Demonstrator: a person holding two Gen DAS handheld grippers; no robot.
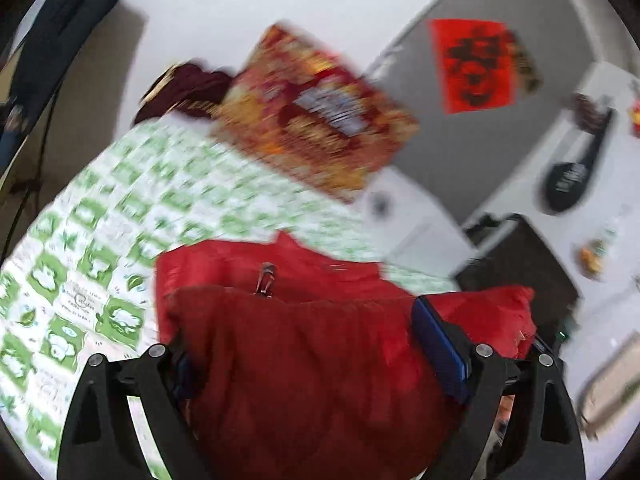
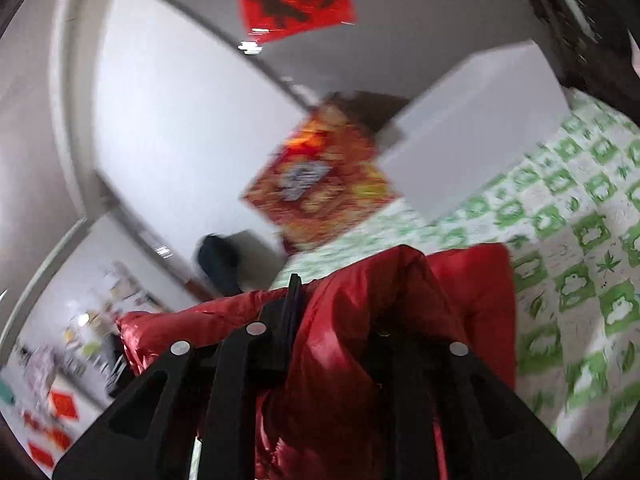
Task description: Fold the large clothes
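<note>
A shiny red padded jacket [image 1: 320, 380] bulges up thickly between the blue pads [image 1: 440, 344] of my left gripper [image 1: 304, 328], which is shut on the bunched fabric. More of the jacket lies behind on the bed, its zipper pull [image 1: 266, 278] showing. In the right wrist view the same red jacket [image 2: 360, 320] is draped over and between the black fingers [image 2: 290, 308] of my right gripper [image 2: 340, 304], shut on a fold of it. The right-hand finger is hidden under the fabric. Both views are blurred by motion.
The bed has a green-and-white patterned sheet [image 1: 100, 240] [image 2: 580, 260]. A red-and-gold patterned cushion [image 1: 316, 116] [image 2: 320, 188] lies at its far end beside a dark maroon garment [image 1: 180, 88]. A red paper decoration [image 1: 476, 64] hangs on a door; a dark cabinet [image 1: 520, 264] stands beside the bed.
</note>
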